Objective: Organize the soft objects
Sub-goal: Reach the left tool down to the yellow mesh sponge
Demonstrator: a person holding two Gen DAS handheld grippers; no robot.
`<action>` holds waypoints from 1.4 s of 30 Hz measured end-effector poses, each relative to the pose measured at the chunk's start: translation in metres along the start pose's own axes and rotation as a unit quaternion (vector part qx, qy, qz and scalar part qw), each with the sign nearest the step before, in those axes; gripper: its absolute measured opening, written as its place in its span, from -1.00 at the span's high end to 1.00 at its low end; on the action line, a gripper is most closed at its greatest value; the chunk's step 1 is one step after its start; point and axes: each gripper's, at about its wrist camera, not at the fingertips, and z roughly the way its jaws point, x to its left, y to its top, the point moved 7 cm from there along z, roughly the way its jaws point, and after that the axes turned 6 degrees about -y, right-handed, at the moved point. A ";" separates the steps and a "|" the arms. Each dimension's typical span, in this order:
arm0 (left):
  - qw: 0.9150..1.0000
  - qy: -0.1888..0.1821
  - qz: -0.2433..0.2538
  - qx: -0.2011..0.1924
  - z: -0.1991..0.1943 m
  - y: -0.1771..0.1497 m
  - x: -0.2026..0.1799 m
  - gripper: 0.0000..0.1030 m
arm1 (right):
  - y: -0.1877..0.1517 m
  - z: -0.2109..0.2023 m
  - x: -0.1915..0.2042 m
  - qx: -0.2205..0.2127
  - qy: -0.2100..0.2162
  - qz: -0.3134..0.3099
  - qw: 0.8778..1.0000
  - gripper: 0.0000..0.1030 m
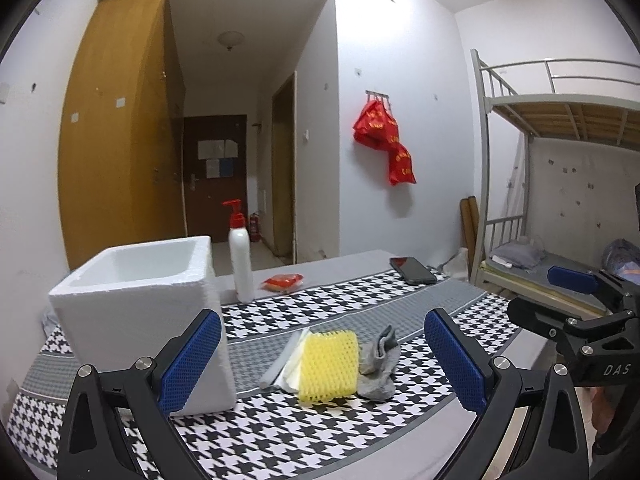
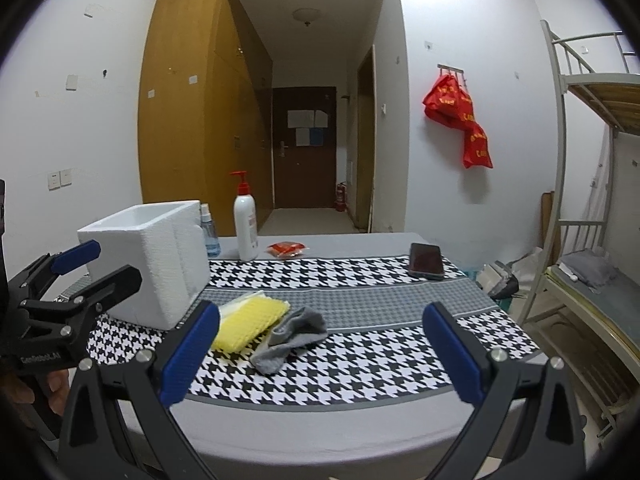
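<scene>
A yellow mesh sponge (image 1: 329, 364) (image 2: 251, 321) lies on the houndstooth cloth, on top of a clear plastic sleeve (image 1: 285, 360). A crumpled grey sock (image 1: 378, 366) (image 2: 291, 337) touches its right side. Left of them stands an open white foam box (image 1: 140, 316) (image 2: 152, 260). My left gripper (image 1: 322, 364) is open, held above the table's near side with the sponge and sock seen between its fingers. My right gripper (image 2: 320, 354) is open too, nearer the front edge, holding nothing. Each gripper shows at the edge of the other's view, open.
A white pump bottle (image 1: 240, 256) (image 2: 245, 226), a small blue spray bottle (image 2: 209, 232) and a red packet (image 1: 282, 282) (image 2: 287, 249) stand at the back. A dark phone (image 1: 413, 270) (image 2: 426, 261) lies back right. A metal bunk bed (image 2: 588, 200) is beside the table.
</scene>
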 end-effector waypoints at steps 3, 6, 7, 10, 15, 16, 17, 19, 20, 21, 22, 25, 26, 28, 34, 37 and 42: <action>1.000 -0.010 0.001 0.009 0.009 -0.001 -0.006 -0.98 | -0.003 0.005 -0.008 0.009 -0.010 0.003 1.000 -0.99; 1.000 -0.013 0.008 0.017 0.017 -0.003 -0.011 -0.98 | -0.006 0.009 -0.013 0.013 -0.014 0.005 1.000 -0.99; 1.000 -0.015 0.009 0.021 0.019 -0.004 -0.011 -0.98 | -0.006 0.010 -0.014 0.015 -0.015 0.006 1.000 -0.99; 0.999 -0.020 0.009 0.034 0.028 -0.009 -0.013 -0.98 | -0.009 0.014 -0.019 0.019 -0.019 0.010 1.000 -0.99; 0.998 -0.022 0.006 0.053 0.043 -0.015 -0.010 -0.98 | -0.014 0.025 -0.023 0.030 -0.019 0.015 0.999 -0.99; 0.998 -0.022 0.005 0.057 0.046 -0.016 -0.009 -0.97 | -0.015 0.027 -0.024 0.033 -0.019 0.015 0.999 -0.99; 0.998 -0.022 0.004 0.059 0.049 -0.017 -0.008 -0.97 | -0.015 0.030 -0.024 0.036 -0.019 0.015 0.999 -0.99; 0.998 -0.023 0.003 0.066 0.055 -0.020 -0.006 -0.93 | -0.017 0.036 -0.026 0.041 -0.018 0.016 0.999 -0.99; 0.997 -0.025 0.003 0.071 0.059 -0.022 -0.006 -0.91 | -0.018 0.038 -0.027 0.043 -0.017 0.017 0.999 -0.99; 0.997 -0.026 0.002 0.075 0.061 -0.023 -0.005 -0.86 | -0.019 0.040 -0.027 0.045 -0.017 0.017 0.999 -0.99; 0.996 -0.027 0.000 0.080 0.065 -0.025 -0.004 -0.84 | -0.019 0.043 -0.027 0.048 -0.016 0.017 0.999 -0.99; 0.995 -0.030 -0.002 0.095 0.074 -0.031 -0.003 -0.74 | -0.022 0.052 -0.028 0.056 -0.014 0.018 0.998 -0.99; 0.994 -0.032 -0.002 0.101 0.077 -0.034 -0.003 -0.72 | -0.023 0.055 -0.027 0.059 -0.012 0.017 0.998 -0.99; 0.993 -0.032 -0.003 0.112 0.083 -0.037 -0.001 -0.65 | -0.025 0.060 -0.027 0.063 -0.010 0.016 0.998 -0.99; 0.989 -0.038 -0.011 0.140 0.096 -0.048 0.000 -0.54 | -0.028 0.072 -0.026 0.074 -0.004 0.015 0.997 -0.99; 0.987 -0.042 -0.010 0.153 0.102 -0.052 -0.001 -0.47 | -0.029 0.077 -0.025 0.080 -0.003 0.014 0.997 -0.99; 0.983 -0.037 -0.009 0.181 0.112 -0.063 0.001 -0.36 | -0.034 0.086 -0.023 0.091 0.000 0.012 0.996 -0.99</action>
